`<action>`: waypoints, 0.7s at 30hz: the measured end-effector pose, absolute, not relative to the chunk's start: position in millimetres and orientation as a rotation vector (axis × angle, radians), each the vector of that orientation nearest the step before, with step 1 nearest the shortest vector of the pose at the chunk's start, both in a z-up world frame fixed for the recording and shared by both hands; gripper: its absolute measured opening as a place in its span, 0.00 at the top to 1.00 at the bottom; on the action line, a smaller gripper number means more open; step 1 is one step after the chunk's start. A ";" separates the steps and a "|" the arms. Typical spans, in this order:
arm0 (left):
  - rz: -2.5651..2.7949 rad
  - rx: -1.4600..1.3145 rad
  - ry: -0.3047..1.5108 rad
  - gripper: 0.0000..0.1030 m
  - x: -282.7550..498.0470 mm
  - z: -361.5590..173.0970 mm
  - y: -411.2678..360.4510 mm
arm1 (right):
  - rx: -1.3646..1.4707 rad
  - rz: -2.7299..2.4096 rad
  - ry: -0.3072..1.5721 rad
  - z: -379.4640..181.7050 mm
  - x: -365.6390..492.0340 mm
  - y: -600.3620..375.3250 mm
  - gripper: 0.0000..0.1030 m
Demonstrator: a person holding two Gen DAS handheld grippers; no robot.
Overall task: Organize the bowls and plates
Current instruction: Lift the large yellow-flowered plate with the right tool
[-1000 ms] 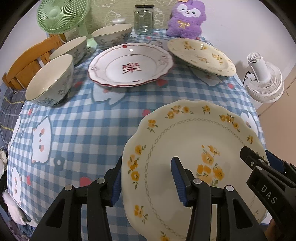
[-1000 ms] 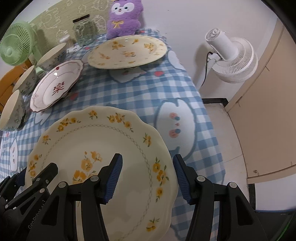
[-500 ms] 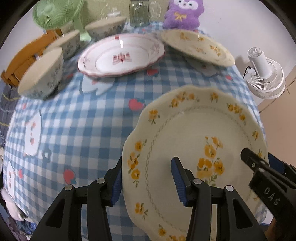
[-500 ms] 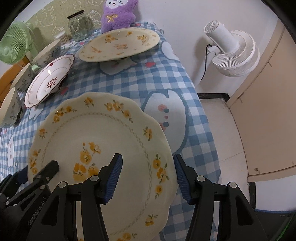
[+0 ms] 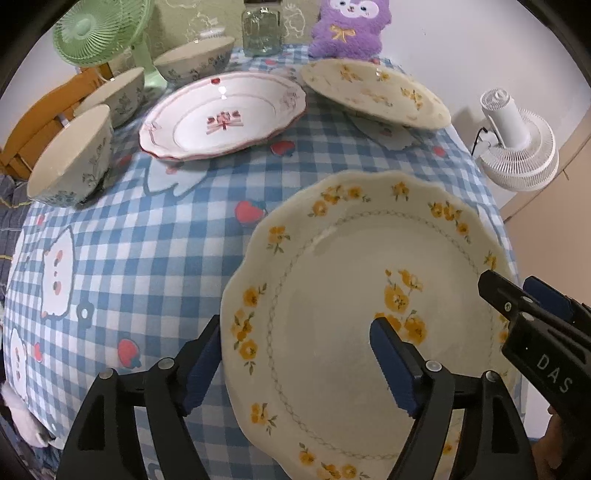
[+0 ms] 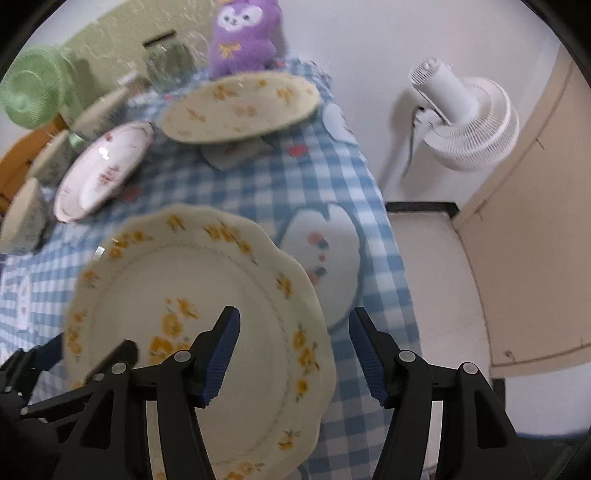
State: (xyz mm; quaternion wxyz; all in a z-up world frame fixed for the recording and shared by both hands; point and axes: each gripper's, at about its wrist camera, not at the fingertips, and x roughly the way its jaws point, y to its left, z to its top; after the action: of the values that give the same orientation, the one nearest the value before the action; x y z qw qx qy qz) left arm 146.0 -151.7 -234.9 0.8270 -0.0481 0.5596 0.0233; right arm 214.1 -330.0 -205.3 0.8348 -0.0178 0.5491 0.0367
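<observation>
At the near right corner of the worktop [image 5: 155,236], a cream plate with yellow flowers [image 5: 332,295] sits with its rim between the jaws of both grippers. The left gripper [image 5: 295,354] straddles the plate's left rim; its jaws are opening, and the pads stand clear of the rim on either side. The right gripper [image 6: 291,350] straddles the right rim, its jaws also opening, with gaps showing beside both pads.

Counted across both views: 3 plates and 3 bowls. A 2nd yellow-flowered plate [image 5: 376,92] lies at the far right, in front of a purple plush toy [image 5: 347,29]. 1 white plate with a red rim [image 5: 225,114] lies left of it. The 3 bowls [image 5: 70,155] stand in a curve along the far left edge.

Behind them are 1 glass jar [image 5: 262,33] and 1 green fan [image 5: 99,33]. A white fan [image 5: 517,147] stands on the floor off the worktop's right side. A blue checked cloth covers the worktop. Open cloth lies between the near plate and the far ones.
</observation>
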 end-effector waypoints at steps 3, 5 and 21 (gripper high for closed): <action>0.067 -0.105 1.161 0.19 146.7 -223.8 -152.0 | -0.023 0.104 1.152 -198.5 216.5 -330.6 0.37; 0.069 -0.112 1.148 0.19 148.4 -217.8 -151.7 | -0.013 0.117 1.141 -193.1 218.0 -331.0 0.37; 0.080 -0.093 1.078 0.19 156.4 -157.3 -150.1 | -0.012 0.203 1.029 -127.4 222.1 -313.8 0.25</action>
State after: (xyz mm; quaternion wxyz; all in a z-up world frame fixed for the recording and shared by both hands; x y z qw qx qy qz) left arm 156.4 -150.1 -157.3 0.8565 -0.0443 0.5129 0.0380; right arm 222.1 -313.8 -127.4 0.8656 -0.0058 0.4912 0.0971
